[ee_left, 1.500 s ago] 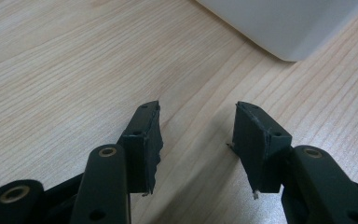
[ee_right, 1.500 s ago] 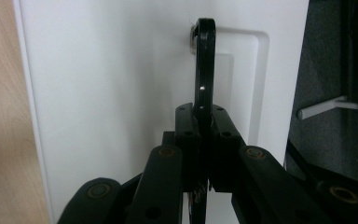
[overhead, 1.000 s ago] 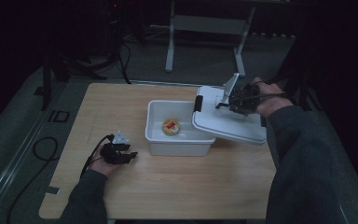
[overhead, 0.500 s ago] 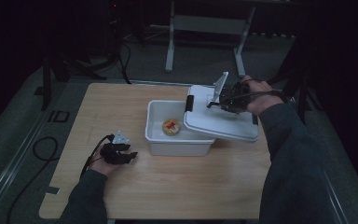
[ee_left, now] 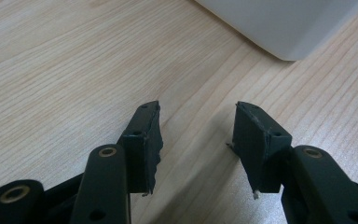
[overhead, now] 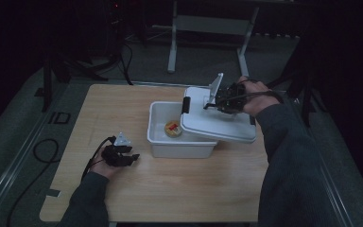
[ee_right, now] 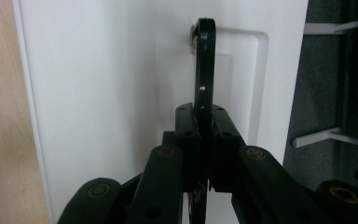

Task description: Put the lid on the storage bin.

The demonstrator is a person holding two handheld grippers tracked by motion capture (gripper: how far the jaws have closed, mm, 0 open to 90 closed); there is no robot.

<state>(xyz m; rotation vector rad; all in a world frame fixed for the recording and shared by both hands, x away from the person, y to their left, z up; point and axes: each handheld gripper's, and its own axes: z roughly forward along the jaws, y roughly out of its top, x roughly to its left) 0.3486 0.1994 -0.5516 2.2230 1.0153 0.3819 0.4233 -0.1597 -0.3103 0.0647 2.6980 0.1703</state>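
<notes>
So my right gripper (ee_right: 204, 122) has its pads clamped tight on the thin black handle (ee_right: 204, 60) of the white lid (overhead: 220, 120), and that grip looks solid in the right gripper view, handle standing straight up out of the jaws. Compared with a second ago the lid has slid leftward over the white bin (overhead: 179, 137): it was hanging mostly off the bin's right side, now it covers roughly the right half of the opening, tilted, with its right end sticking out past the bin's wall. The black latch (overhead: 186, 105) on its left edge sits over the bin now.

Inside the part that's uncovered I can make out a small round yellowish thing with a red bit on it (overhead: 172, 128), can't say what exactly.

My left gripper (ee_left: 196, 140) is parked on the wooden table (overhead: 123, 109) just left of the bin, jaws standing apart with nothing between them, same spot as before.

My read: I'm partway through closing the bin. Lid needs to go further left and level out before it seats.
</notes>
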